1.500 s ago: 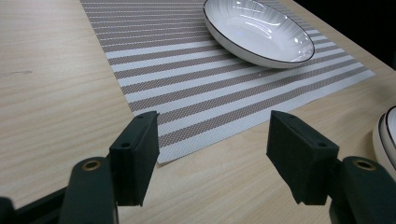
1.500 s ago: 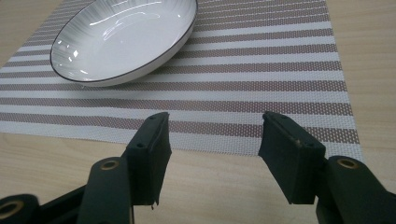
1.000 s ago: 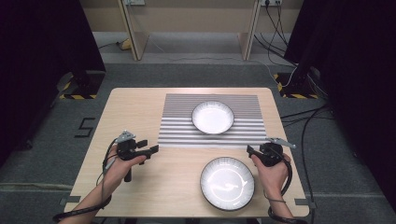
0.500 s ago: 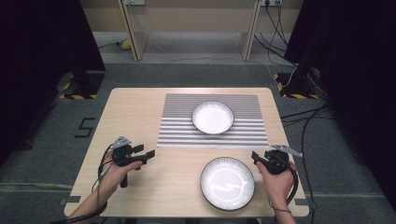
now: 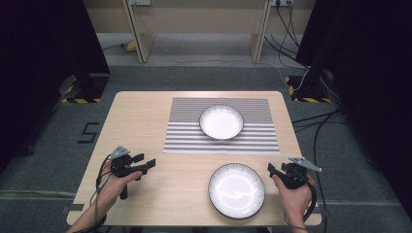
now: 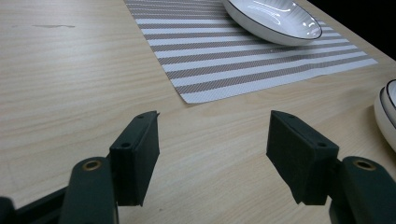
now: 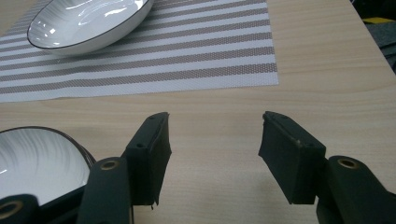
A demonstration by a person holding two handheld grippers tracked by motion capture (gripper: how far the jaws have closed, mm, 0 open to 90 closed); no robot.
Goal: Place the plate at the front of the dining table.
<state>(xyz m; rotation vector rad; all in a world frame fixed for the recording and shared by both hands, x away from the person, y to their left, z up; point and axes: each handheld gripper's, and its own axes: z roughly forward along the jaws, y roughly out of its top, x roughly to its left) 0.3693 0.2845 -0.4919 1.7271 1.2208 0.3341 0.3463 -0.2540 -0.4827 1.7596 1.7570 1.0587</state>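
Crockery like the near bowl (image 5: 236, 190) looks stiff, slick and breakable, so the right gripper (image 5: 275, 170), jaws spread, should pinch its rim

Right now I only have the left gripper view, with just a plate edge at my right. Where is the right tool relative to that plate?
Observer: The right tool is close beside the right rim of the near plate, pointing toward the mat.
Operator: Is it open?
Observer: Yes. In the right gripper view its jaws stand wide apart, with bare table between them.
Operator: Is that plate on the mat?
Observer: No, it lies on bare wood in front of the mat. The far plate is the one on the mat.
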